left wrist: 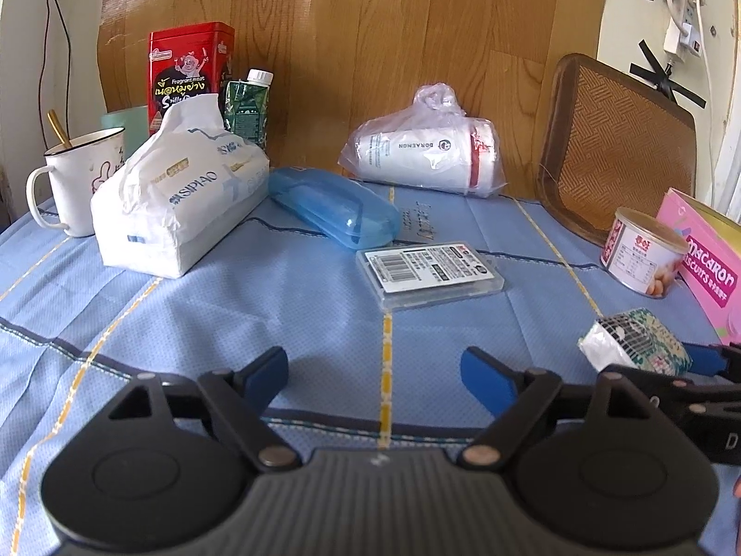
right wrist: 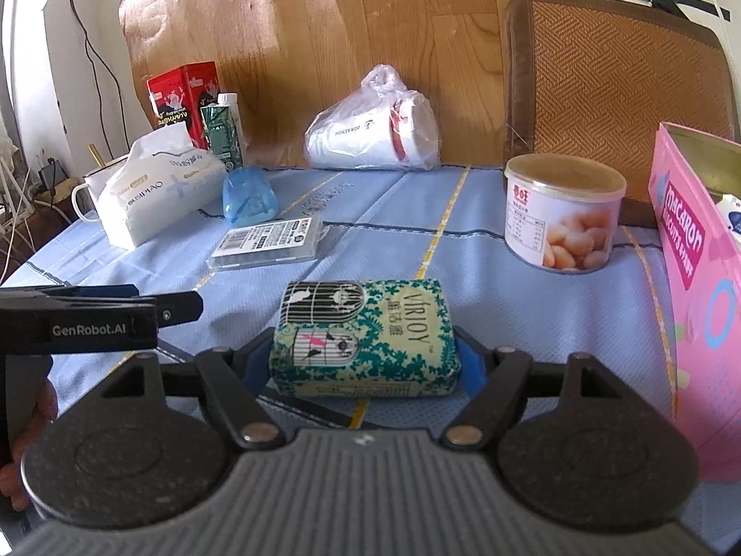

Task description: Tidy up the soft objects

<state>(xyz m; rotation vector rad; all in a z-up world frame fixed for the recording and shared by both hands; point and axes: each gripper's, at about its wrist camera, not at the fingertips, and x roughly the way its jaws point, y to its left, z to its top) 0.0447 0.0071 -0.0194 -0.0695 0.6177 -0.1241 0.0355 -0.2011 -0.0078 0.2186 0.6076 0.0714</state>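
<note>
Between the 2 blue pads of the right gripper (right wrist: 366,361) sits a small green VIRJOY tissue pack (right wrist: 363,338), and the pads press on its 2 short sides, so this gripper is holding it just above the blue tablecloth (right wrist: 532,324). The left gripper (left wrist: 375,370) stands wide apart with nothing between its fingers, only cloth under it.

I judge that the step in hand is to carry this soft pack to a tidy place, perhaps next to the big SIPIAO tissue pack (left wrist: 180,194) at the far left. To do it well, keep the squeeze light, because the pack dents easily, and keep it level. Lift it over the clear plastic case (right wrist: 268,243) and the blue glasses case (right wrist: 248,201) before lowering.
</note>
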